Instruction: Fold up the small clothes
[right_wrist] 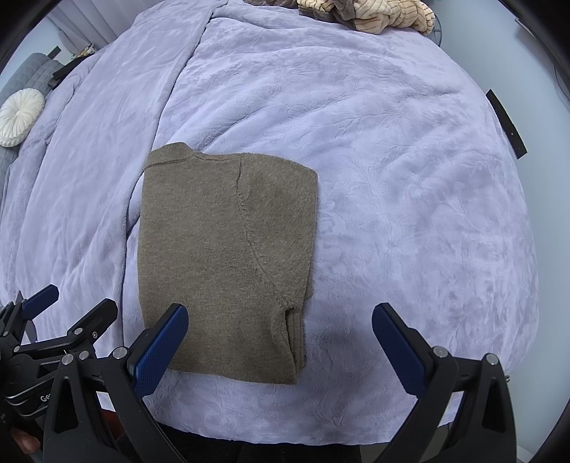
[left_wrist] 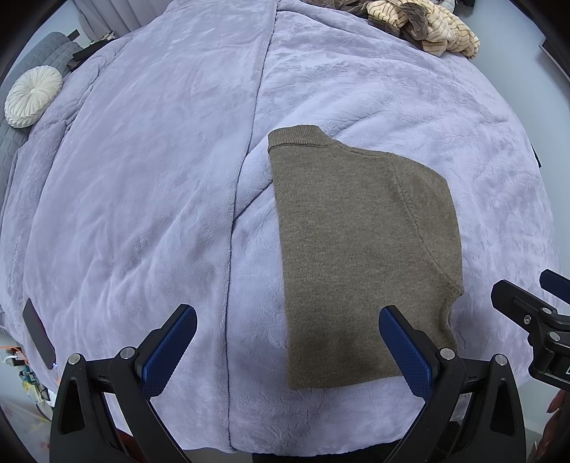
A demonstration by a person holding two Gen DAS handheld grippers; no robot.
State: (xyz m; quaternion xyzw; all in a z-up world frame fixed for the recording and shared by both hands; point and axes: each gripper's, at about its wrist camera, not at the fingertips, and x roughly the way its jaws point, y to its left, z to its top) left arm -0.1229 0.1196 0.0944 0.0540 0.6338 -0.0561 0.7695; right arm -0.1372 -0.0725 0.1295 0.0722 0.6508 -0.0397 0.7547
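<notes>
A brown knitted sweater [left_wrist: 359,249] [right_wrist: 228,256] lies flat on the lavender blanket [left_wrist: 142,199] [right_wrist: 392,178], folded lengthwise into a narrow rectangle with its collar at the far end and a sleeve tucked over the body. My left gripper [left_wrist: 288,334] hovers open above the sweater's near left corner with nothing between its blue pads. Over the near right corner my right gripper [right_wrist: 281,331] stands open too, empty. Each gripper shows at the edge of the other's view, the right gripper [left_wrist: 534,313] and the left gripper [right_wrist: 57,320].
A pile of beige and brown striped clothes [left_wrist: 420,25] [right_wrist: 367,12] sits at the far edge of the bed. A round white cushion [left_wrist: 34,96] rests on a grey sofa at far left. A dark phone-like slab [left_wrist: 37,333] lies at the left edge, and a black strip [right_wrist: 506,123] at the right.
</notes>
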